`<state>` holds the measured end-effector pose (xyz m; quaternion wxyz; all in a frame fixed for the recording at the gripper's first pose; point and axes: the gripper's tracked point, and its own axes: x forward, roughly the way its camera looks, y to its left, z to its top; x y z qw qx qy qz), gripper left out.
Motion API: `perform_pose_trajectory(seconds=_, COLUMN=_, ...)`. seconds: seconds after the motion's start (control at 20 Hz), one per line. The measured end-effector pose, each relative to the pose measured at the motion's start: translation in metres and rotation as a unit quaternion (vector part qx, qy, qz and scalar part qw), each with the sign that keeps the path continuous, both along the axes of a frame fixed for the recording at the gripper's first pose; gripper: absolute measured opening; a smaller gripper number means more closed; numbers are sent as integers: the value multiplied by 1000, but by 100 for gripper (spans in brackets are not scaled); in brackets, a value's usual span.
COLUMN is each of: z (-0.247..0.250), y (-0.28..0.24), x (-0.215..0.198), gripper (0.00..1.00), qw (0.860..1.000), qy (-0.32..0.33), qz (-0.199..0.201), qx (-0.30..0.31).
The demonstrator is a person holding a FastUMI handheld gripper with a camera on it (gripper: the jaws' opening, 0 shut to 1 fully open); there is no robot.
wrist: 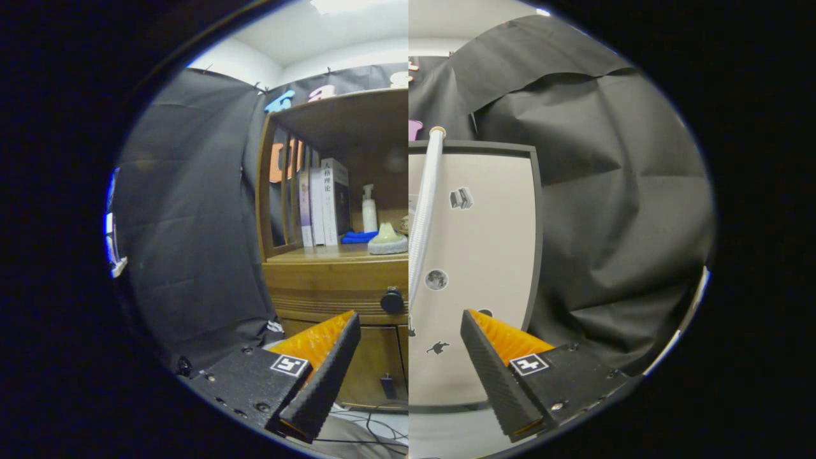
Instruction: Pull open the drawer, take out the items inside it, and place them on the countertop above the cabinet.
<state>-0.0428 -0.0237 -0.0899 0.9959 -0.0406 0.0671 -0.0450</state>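
Black cloth drapes the booth on both sides; against it stands a wooden cabinet point(331, 299) with an open shelf above. Drawer point(331, 294) sits flush in the cabinet front, its dark round knob point(392, 300) at the right end, just beyond the left finger's tip. Countertop, i.e. the bench point(319, 255) above the drawer, carries upright books point(325, 201), a pump bottle point(369, 209), a blue cloth point(357, 237) and a pale domed piece point(387, 239). Right of these, a white hose point(424, 210) runs down a pale panel with stickers point(484, 255). Hand-held gripper point(408, 328) hangs in front of the cabinet, fingers spread wide, nothing between them. Judgement: a closed drawer with things on the bench fits either a drawer yet to be pulled or one emptied and pushed shut; contents hidden, cannot tell which.
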Motion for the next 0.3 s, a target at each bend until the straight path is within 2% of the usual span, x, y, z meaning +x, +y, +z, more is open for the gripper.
perform_pose_trajectory(seconds=0.3, z=-1, y=-3, x=-1, gripper=100, qw=1000, qy=0, qz=-3, qx=5)
